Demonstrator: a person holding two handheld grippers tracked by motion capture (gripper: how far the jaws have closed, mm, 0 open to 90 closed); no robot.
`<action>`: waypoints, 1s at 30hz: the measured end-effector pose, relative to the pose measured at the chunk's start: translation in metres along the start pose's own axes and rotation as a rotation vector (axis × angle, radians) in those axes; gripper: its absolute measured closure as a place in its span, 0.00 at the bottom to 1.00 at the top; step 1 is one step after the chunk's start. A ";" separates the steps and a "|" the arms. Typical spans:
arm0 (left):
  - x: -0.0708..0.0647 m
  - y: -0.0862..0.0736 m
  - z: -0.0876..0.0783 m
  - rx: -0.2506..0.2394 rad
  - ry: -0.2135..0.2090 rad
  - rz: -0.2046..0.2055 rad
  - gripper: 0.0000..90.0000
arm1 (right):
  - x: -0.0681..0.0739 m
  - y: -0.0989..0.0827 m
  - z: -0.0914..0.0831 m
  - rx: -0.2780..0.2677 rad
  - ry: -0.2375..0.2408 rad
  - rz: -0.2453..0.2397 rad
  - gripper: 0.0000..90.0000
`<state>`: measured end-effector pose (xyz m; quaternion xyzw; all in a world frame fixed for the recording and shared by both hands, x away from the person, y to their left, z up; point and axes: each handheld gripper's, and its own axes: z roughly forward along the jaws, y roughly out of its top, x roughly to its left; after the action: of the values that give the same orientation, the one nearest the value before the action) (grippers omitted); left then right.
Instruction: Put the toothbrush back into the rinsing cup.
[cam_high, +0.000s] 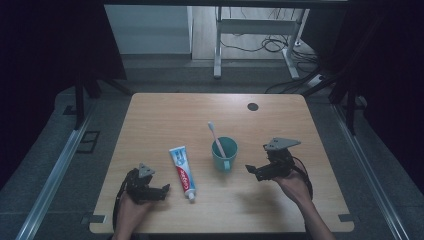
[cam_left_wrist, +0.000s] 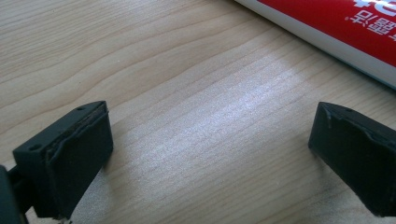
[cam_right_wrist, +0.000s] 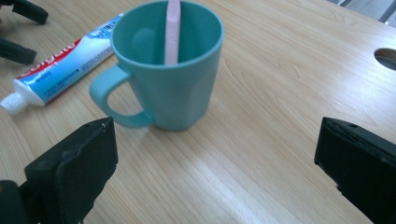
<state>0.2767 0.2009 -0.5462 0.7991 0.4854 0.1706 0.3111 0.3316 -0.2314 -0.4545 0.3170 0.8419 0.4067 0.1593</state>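
Your right gripper (cam_high: 256, 171) stood with jaws spread, empty, just right of the teal cup (cam_high: 224, 153) at mid-table. Light, rigid, smooth plastic: grip across its body, since the toothbrush (cam_high: 216, 138) could tip.

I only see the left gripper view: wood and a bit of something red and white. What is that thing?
Observer: A toothpaste tube, lying flat on the table, cap toward the person.
Operator: Is there anything else on the table?
Observer: A teal cup stands right of the tube, with a pink toothbrush in it.
Operator: What's the other gripper doing?
Observer: The right gripper is open, pointing at the cup and not touching it.
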 end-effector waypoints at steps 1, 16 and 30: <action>0.000 0.000 0.000 0.000 0.000 0.000 0.00 | -0.001 -0.001 -0.001 0.002 -0.005 -0.001 0.00; 0.000 0.000 0.000 0.001 0.000 0.002 0.00 | -0.013 -0.032 -0.022 0.010 -0.060 0.040 0.00; 0.000 0.000 0.000 0.001 0.000 0.005 0.00 | -0.017 -0.067 -0.020 0.042 -0.098 0.072 0.00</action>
<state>0.2769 0.2012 -0.5462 0.8005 0.4836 0.1708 0.3102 0.3064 -0.2861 -0.4947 0.3699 0.8293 0.3786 0.1791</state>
